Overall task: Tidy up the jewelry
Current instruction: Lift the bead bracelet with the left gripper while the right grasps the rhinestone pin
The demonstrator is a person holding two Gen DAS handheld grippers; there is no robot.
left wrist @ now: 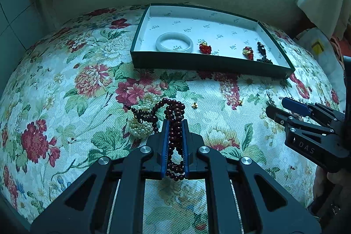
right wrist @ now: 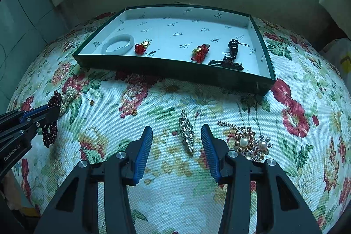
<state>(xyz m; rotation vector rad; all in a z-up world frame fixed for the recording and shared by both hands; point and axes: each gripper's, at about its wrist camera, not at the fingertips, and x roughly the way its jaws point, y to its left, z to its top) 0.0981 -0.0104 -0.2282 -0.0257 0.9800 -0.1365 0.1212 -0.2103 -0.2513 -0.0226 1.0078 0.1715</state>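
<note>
I am pinching the dark red bead string (left wrist: 174,124) in my left gripper (left wrist: 175,124), with both blue pads pressed on it so it does not slip. Part of it is still lying on the flowery table (left wrist: 219,89), next to the pearl bunch (left wrist: 140,128). I think it is going to the green box (left wrist: 208,64), where the white bangle (left wrist: 174,42) and two red knots are sitting. My right gripper (right wrist: 176,132) is spread wide around the sparkly clip (right wrist: 186,133), ready to grab it. The grippers are showing "DAS" and "GenRobot.AI".
</note>
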